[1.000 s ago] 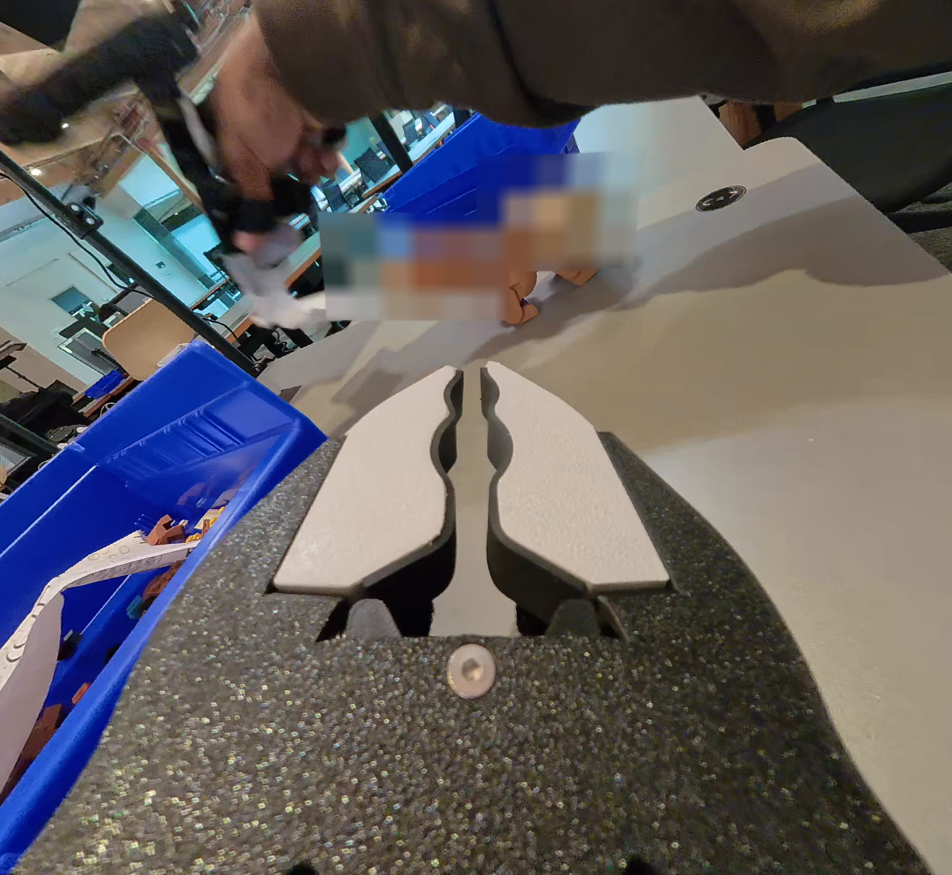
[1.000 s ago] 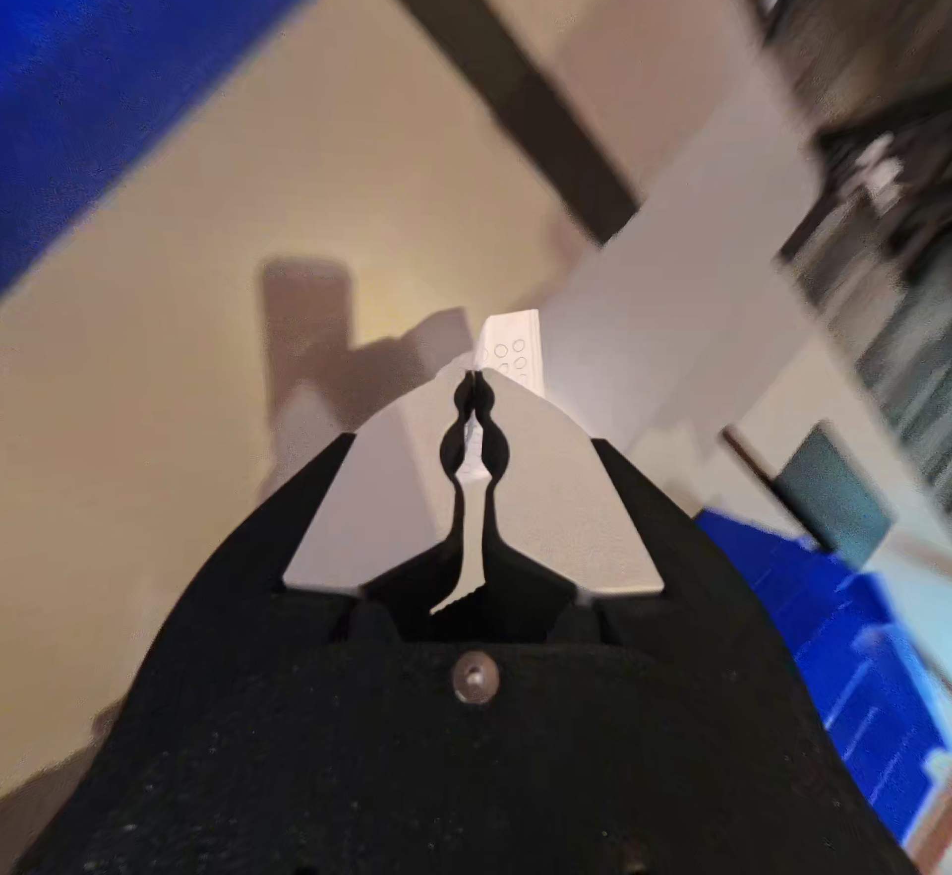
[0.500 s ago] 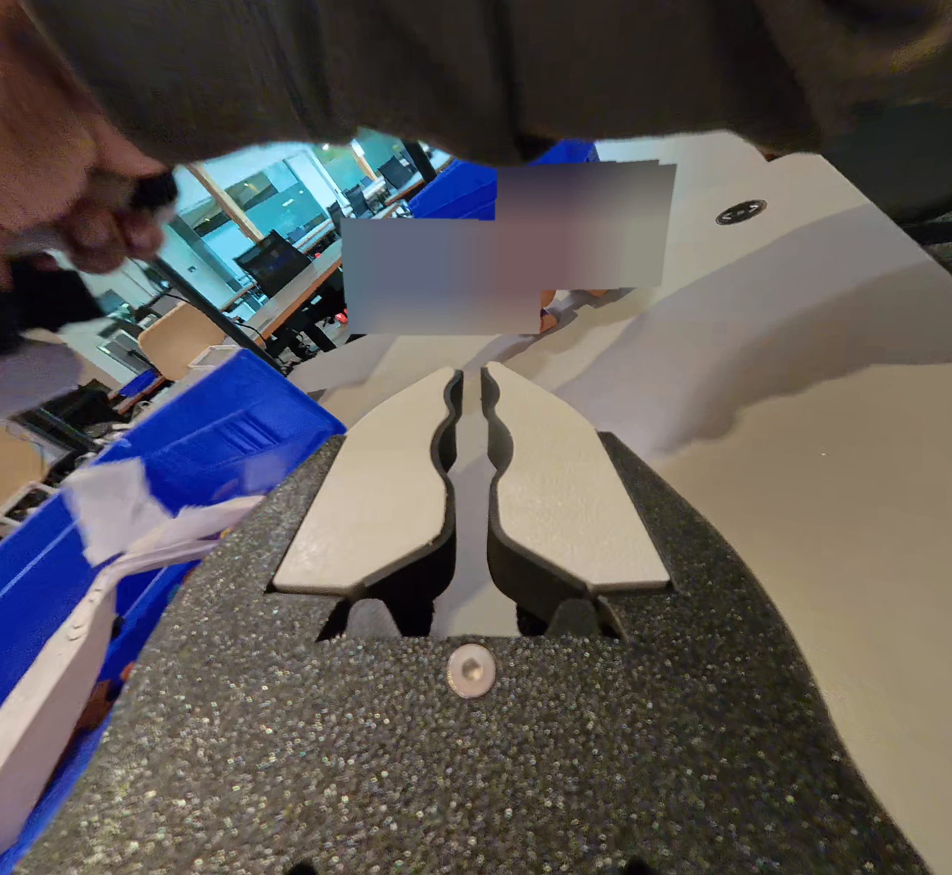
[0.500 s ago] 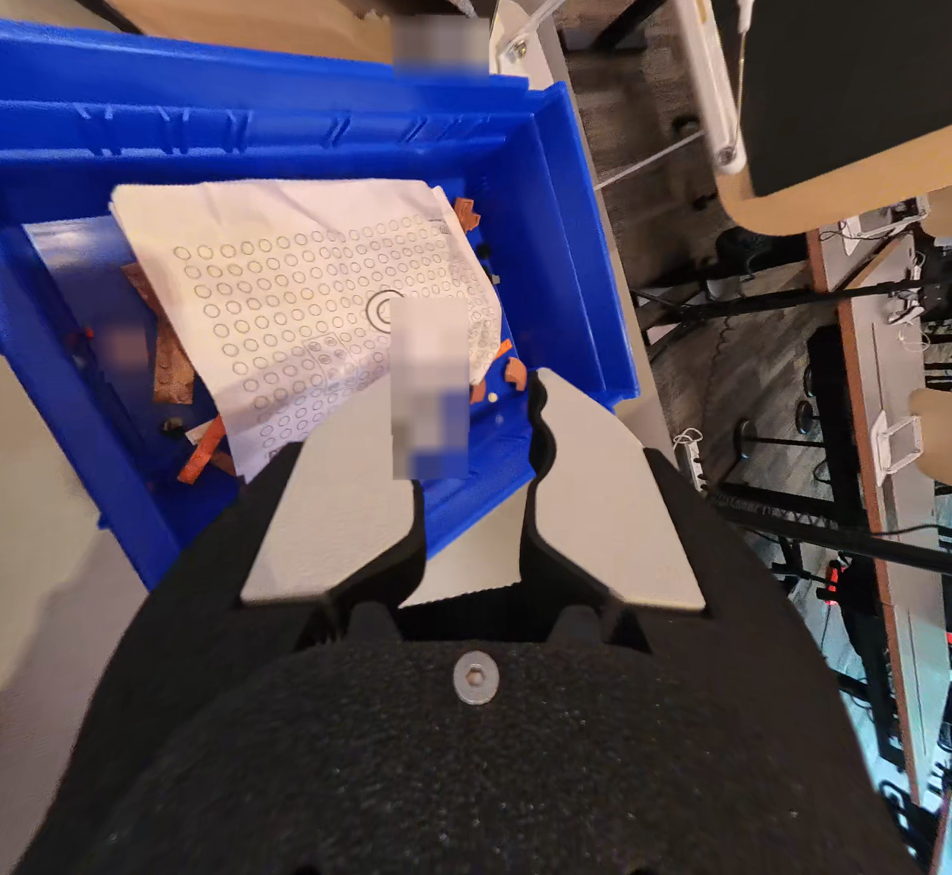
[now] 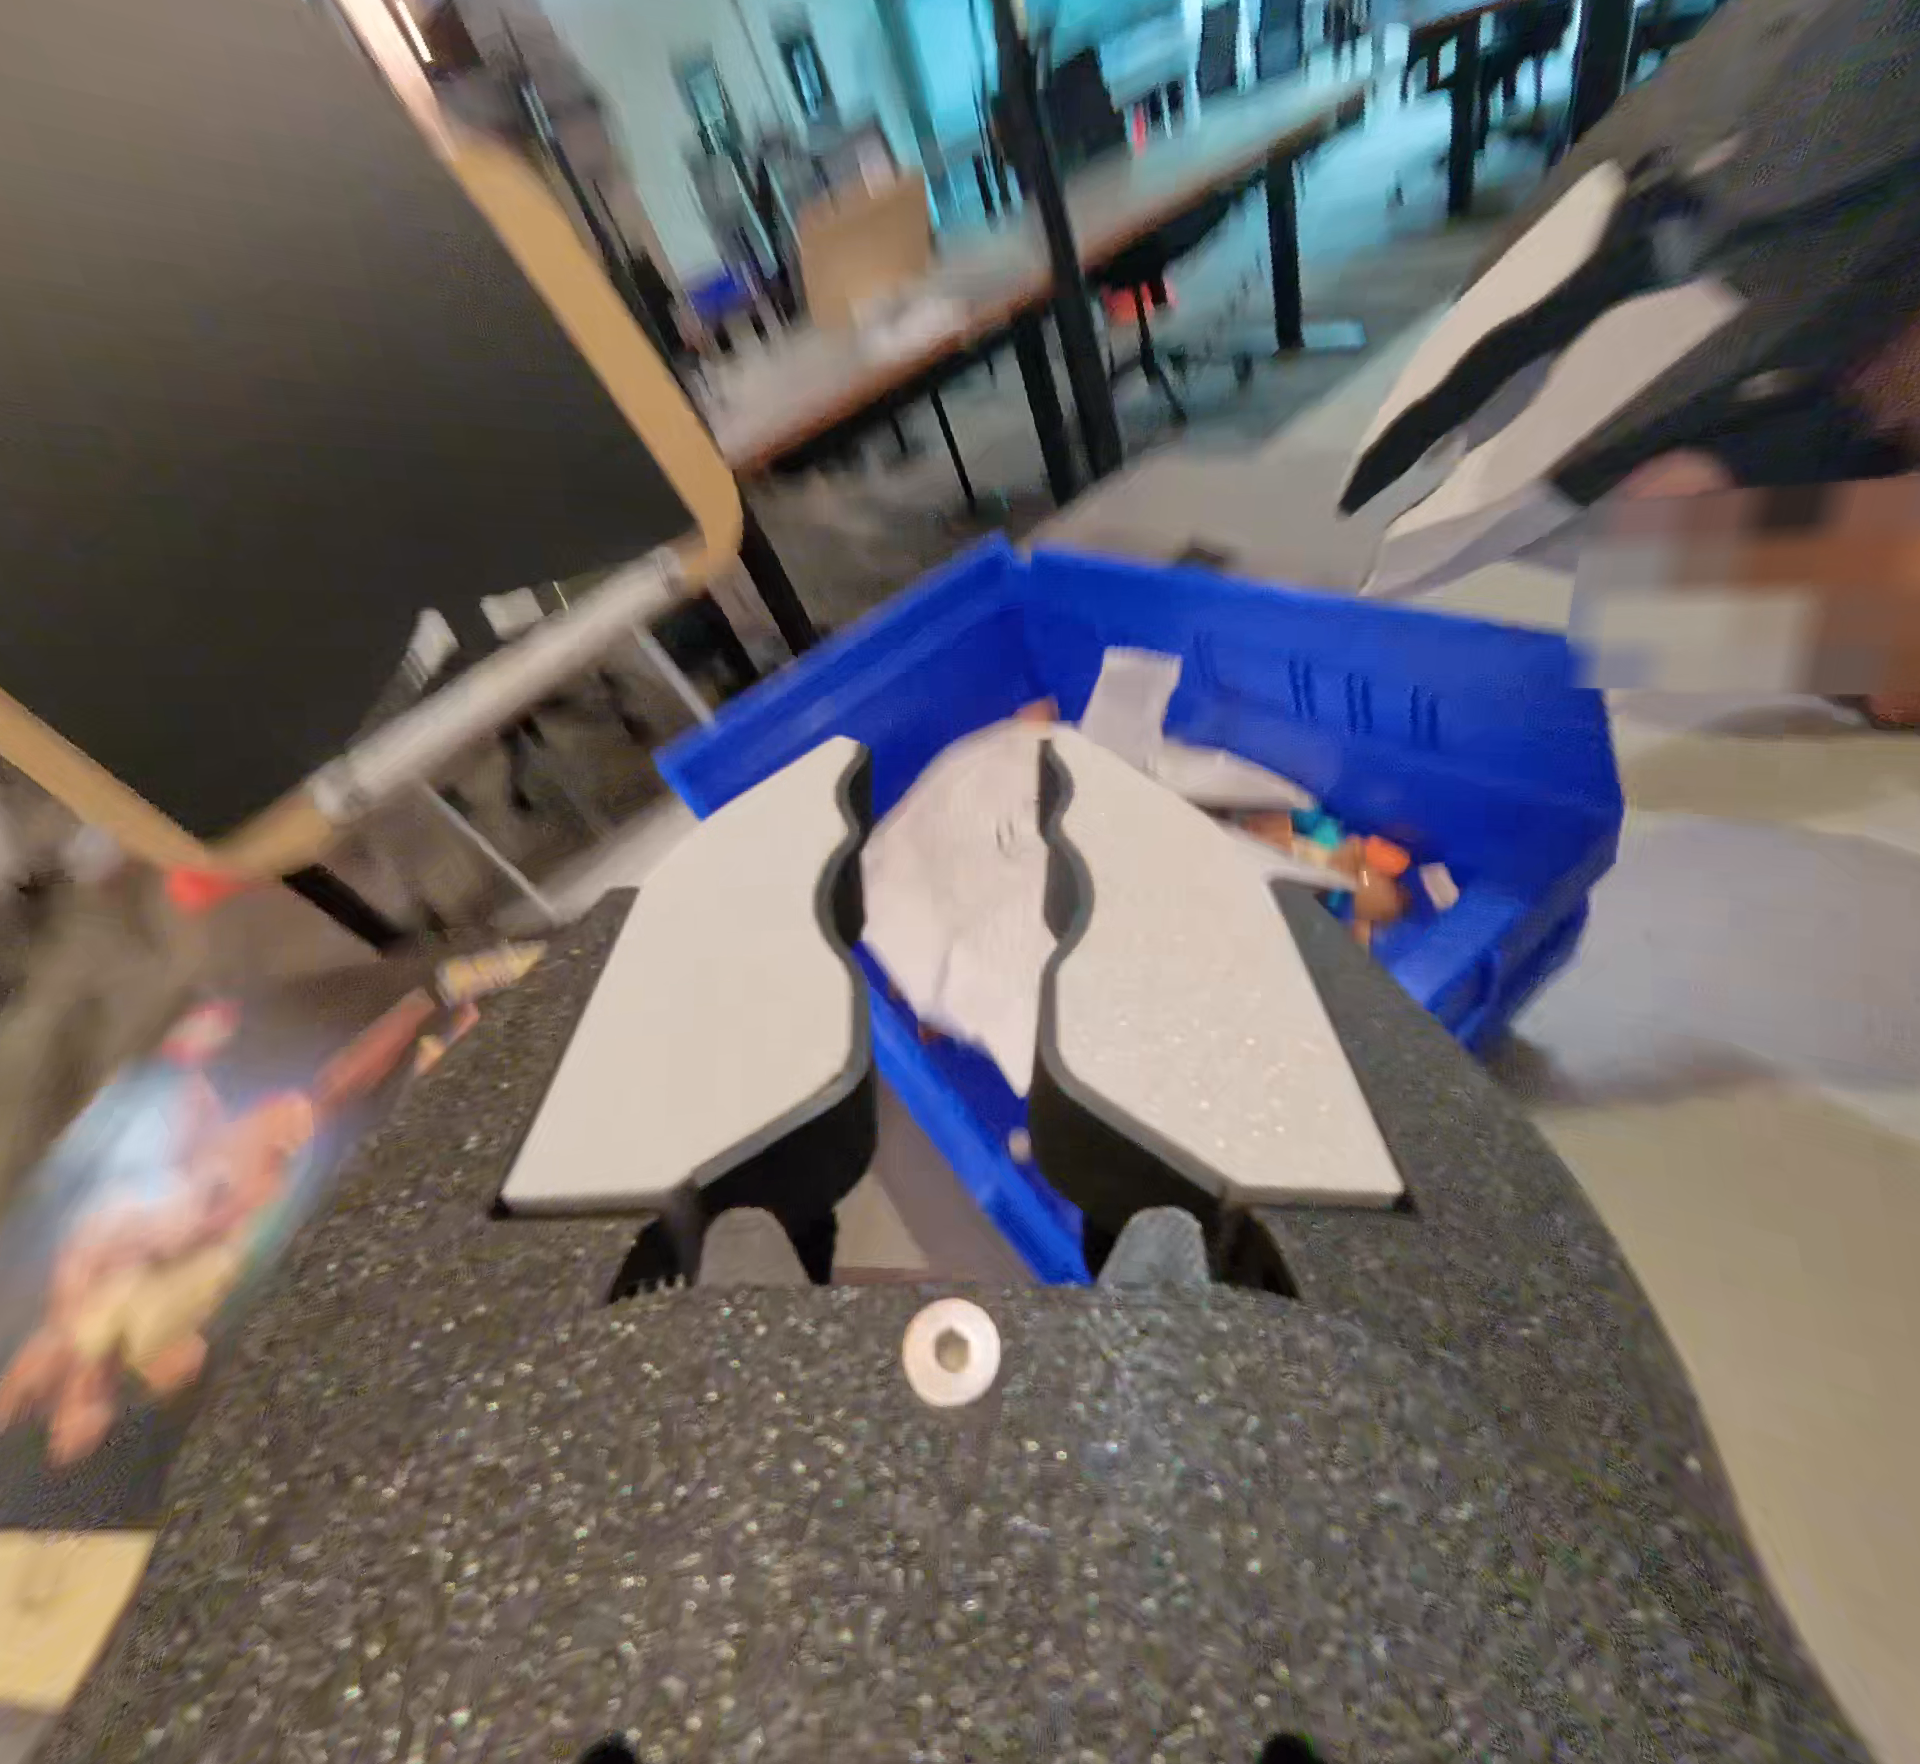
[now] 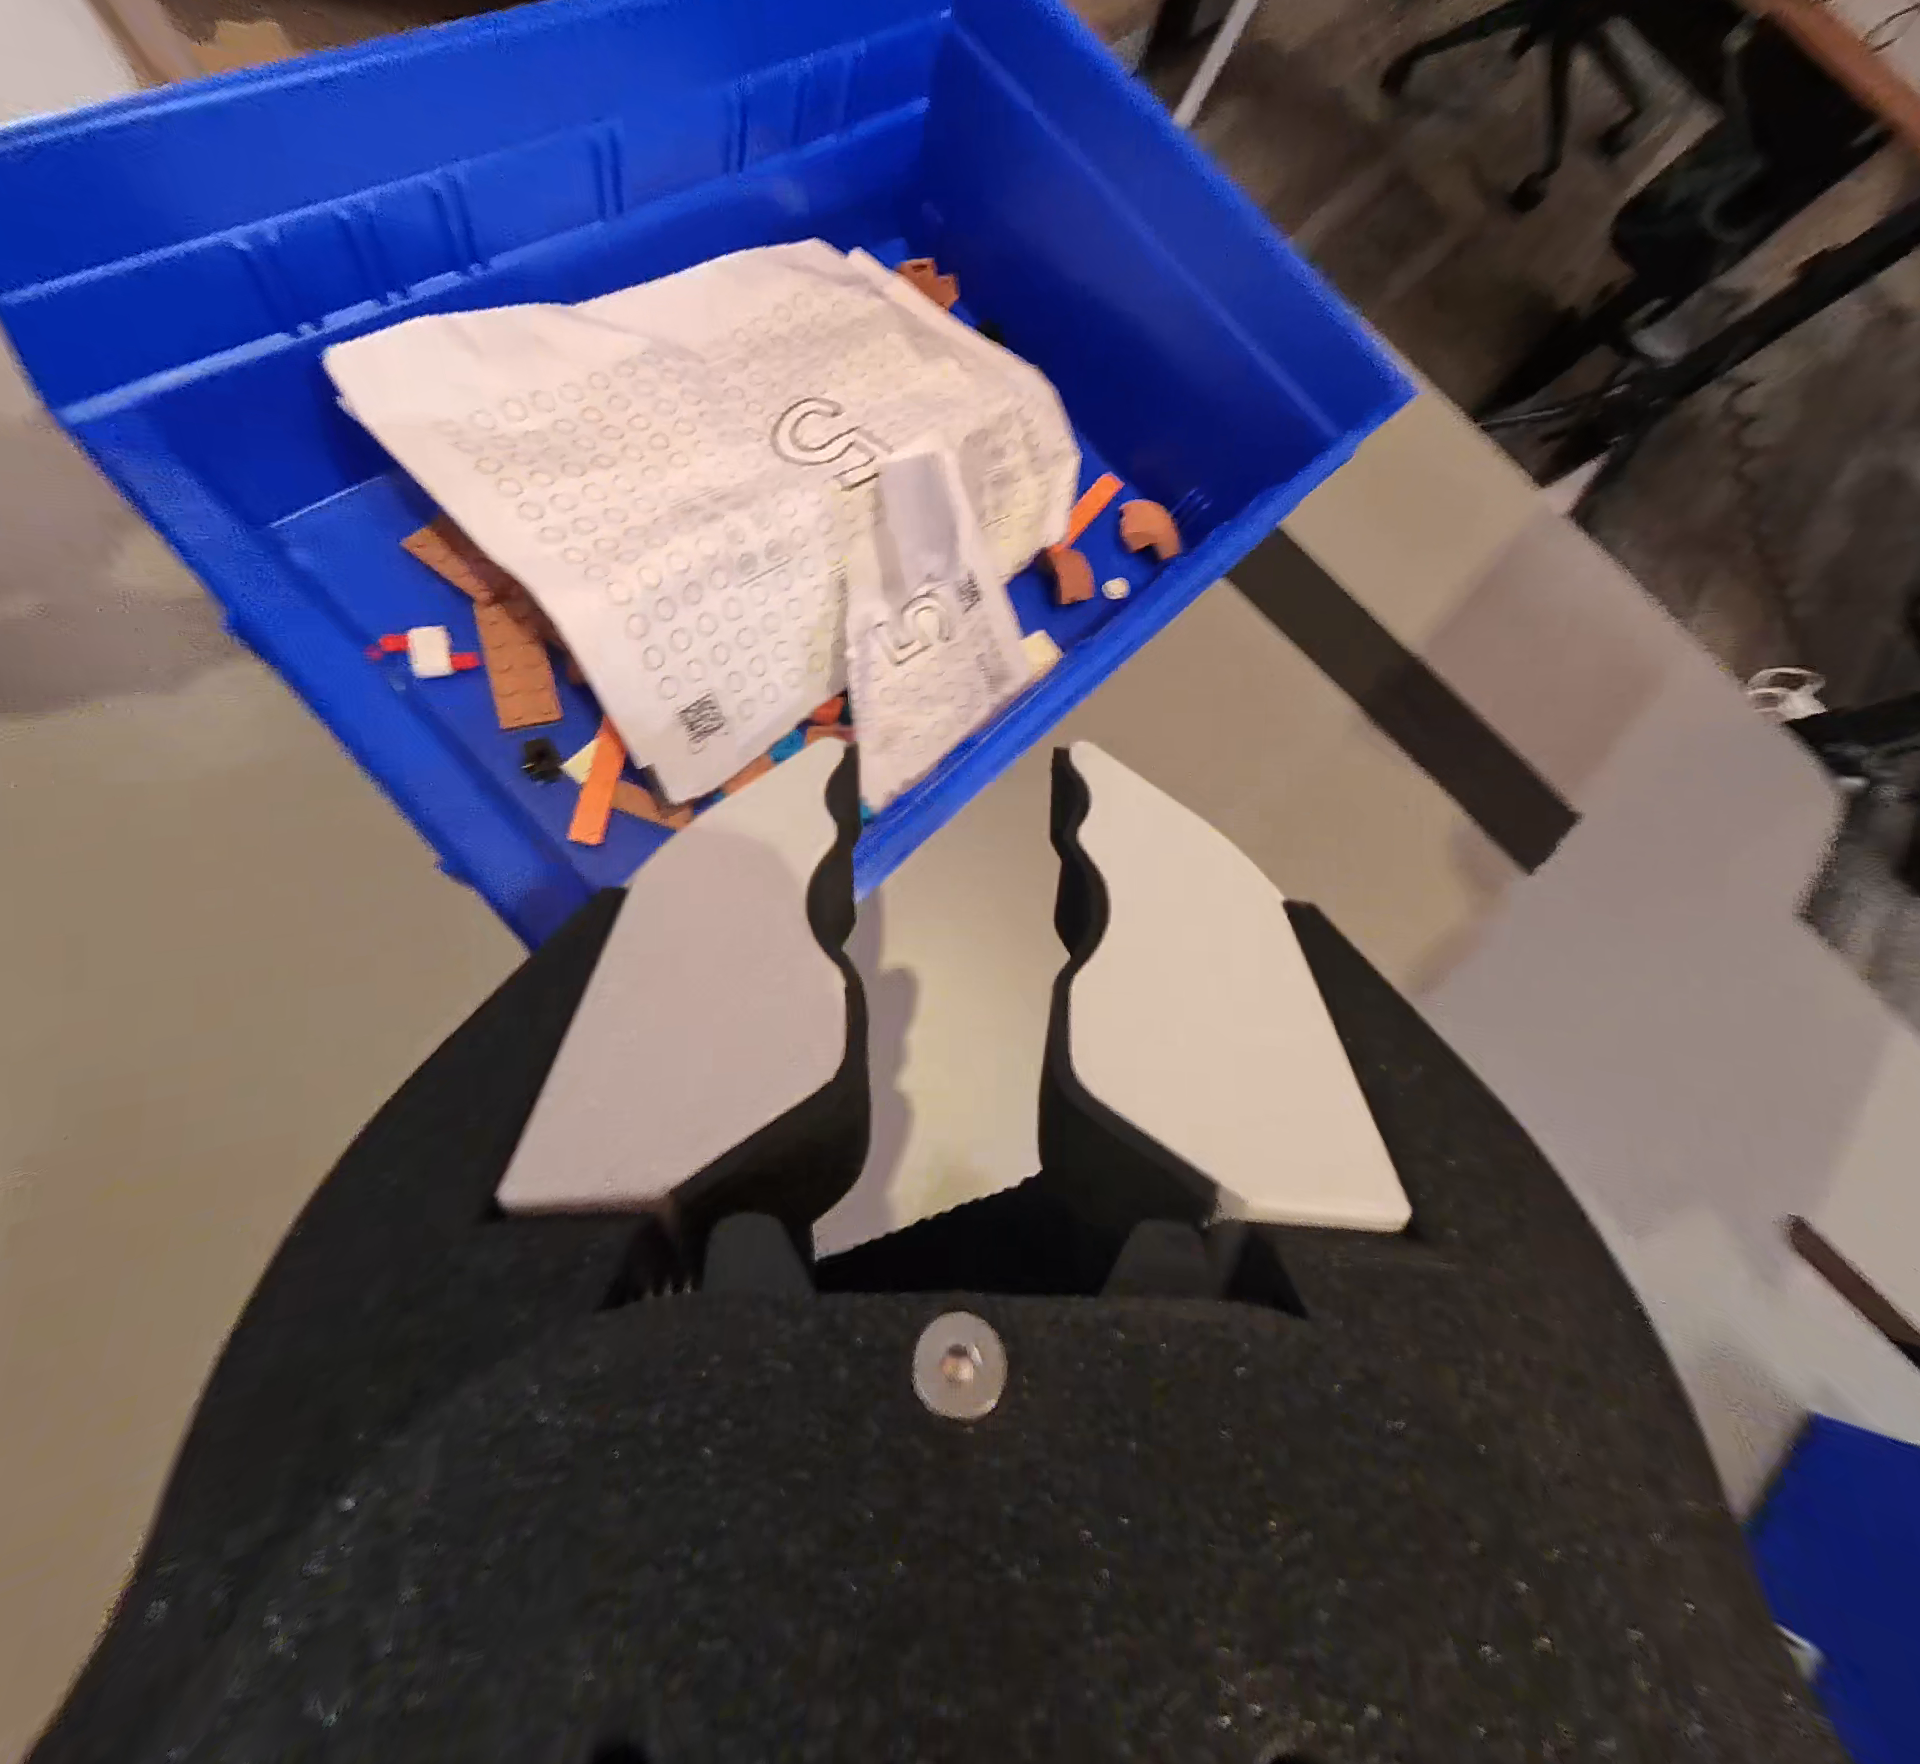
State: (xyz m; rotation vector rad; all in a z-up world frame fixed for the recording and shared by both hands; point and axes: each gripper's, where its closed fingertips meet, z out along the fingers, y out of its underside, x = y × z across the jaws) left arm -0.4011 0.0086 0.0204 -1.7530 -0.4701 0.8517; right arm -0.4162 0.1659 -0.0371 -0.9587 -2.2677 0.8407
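Left wrist view: the left hand-held gripper point(image 5: 951, 758) is released, its two pale fingers parted with nothing between them, and it hangs above the near wall of a blue bin point(image 5: 1382, 686) that stands on the pale desk point(image 5: 1714, 1299). Through the gap shows crumpled white paper point(image 5: 956, 893) lying inside the bin, with small orange and brown bricks point(image 5: 1371, 873) beside it toward the right wall. The right hand-held gripper point(image 5: 1382, 478) shows farther off at upper right, over the far rim of the bin (blurred, but its fingers look spread). A dark chair back with a tan edge point(image 5: 260, 343) fills the upper left, and a colourful printed box point(image 5: 156, 1215) lies at lower left; this view is smeared by motion.

Right wrist view: the right hand-held gripper point(image 6: 951, 758) is released too, fingers apart and empty, hovering over the desk point(image 6: 208, 935) just outside the bin's near wall. The blue bin point(image 6: 1143, 187) holds a large white paper sheet printed with rows of small circles point(image 6: 665, 488), a smaller white paper piece point(image 6: 935, 623) lying on its near corner, and scattered brown and orange bricks point(image 6: 520, 665) on the bin floor around them. A second blue bin's corner point(image 6: 1839, 1558) shows at lower right
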